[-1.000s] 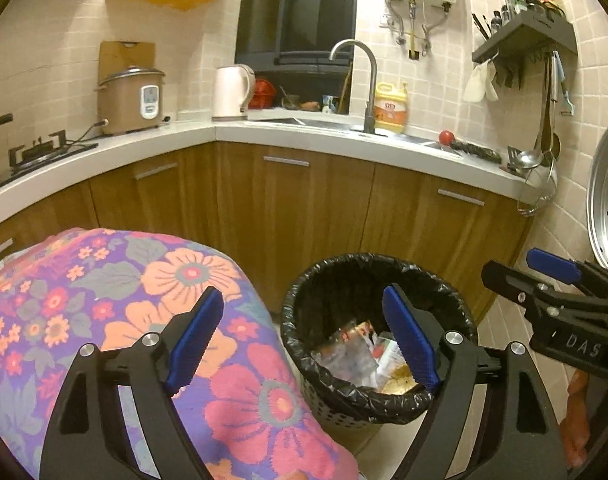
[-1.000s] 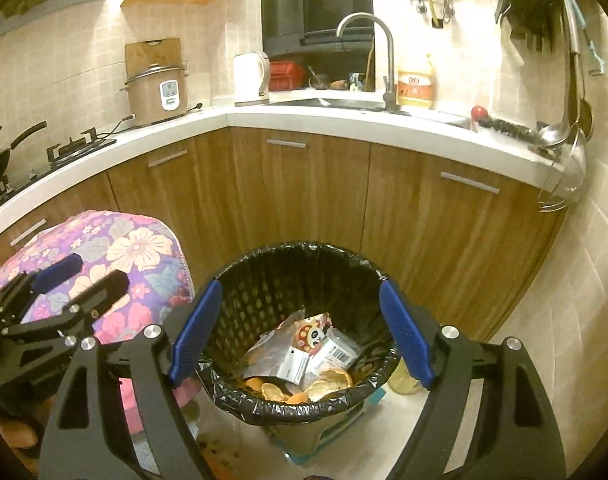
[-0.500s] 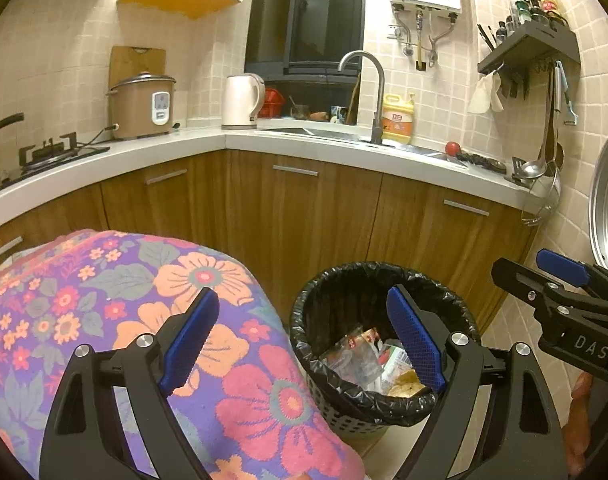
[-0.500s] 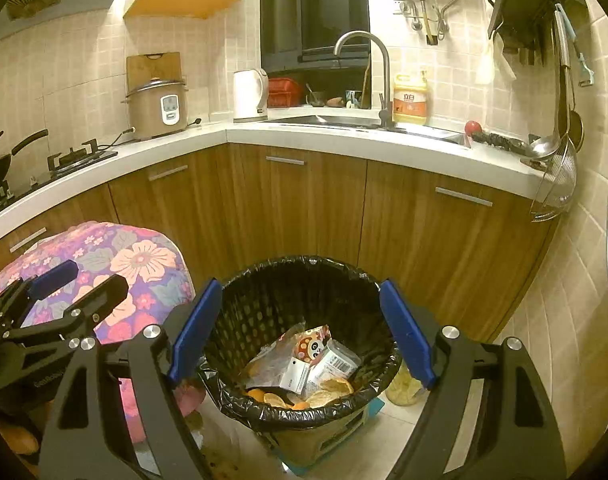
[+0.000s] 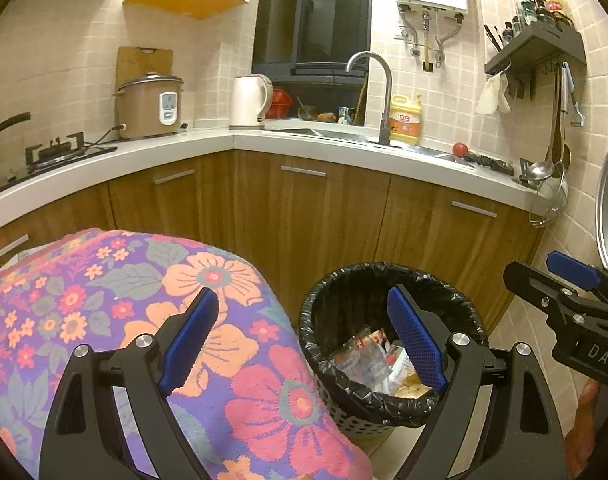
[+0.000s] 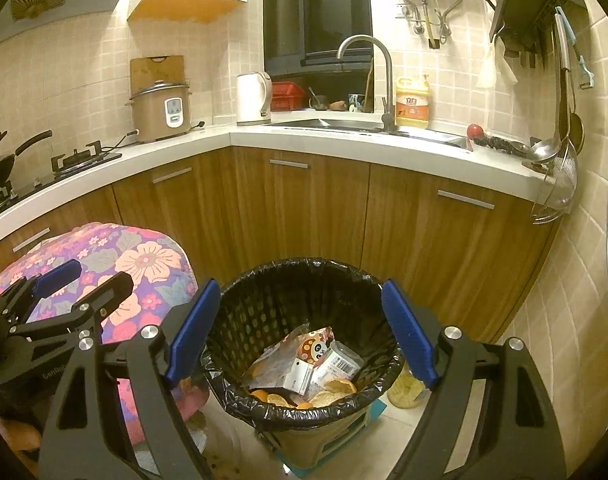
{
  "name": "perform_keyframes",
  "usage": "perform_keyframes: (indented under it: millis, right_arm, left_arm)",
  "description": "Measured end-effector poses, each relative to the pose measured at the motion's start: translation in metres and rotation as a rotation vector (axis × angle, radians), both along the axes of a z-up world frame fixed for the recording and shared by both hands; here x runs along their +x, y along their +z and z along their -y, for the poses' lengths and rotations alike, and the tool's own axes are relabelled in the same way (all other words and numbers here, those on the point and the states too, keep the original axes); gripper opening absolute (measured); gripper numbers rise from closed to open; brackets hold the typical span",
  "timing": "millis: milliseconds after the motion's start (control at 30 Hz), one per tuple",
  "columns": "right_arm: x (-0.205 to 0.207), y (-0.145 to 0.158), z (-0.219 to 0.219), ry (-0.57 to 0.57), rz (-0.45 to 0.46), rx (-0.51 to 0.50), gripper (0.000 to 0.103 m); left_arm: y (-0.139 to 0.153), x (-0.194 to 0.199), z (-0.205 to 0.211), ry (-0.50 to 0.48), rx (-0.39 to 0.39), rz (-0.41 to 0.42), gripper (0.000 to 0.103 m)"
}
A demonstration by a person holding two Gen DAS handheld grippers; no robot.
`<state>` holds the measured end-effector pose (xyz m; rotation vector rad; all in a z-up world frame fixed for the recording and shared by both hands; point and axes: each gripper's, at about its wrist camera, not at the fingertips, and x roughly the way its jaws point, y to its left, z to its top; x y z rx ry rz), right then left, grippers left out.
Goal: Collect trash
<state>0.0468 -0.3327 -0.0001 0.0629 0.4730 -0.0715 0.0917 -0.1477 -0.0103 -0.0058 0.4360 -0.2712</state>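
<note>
I had both grippers hovering over the floor in front of the cabinets, each wide apart and holding nothing. My right gripper (image 6: 295, 328) framed the bin (image 6: 304, 408), probably so I could reach its black liner (image 6: 239, 404), which was folded over the rim. My left gripper (image 5: 304, 340) sat between the bin and a stool under a floral cover (image 5: 123, 300) just beside it. Inside the bin lay the trash (image 6: 304, 364): crumpled wrappers, a panda-printed packet, a barcoded pack and orange peel, filling only the bottom.
</note>
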Motion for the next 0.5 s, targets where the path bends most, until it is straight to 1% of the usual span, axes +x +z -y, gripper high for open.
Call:
perform_keyframes:
  millis: [367,500]
  right_arm:
    - [-0.0017,0.0,0.0001,0.001,0.014,0.007,0.079]
    - [-0.005,0.0003,-0.002,0.0,0.036,-0.004,0.079]
  left_arm:
    - [0.0012,-0.0011,0.0011,0.004,0.0,0.009,0.085]
    - [0.0029,-0.0031,0.0004,0.009,-0.007,0.02,0.085]
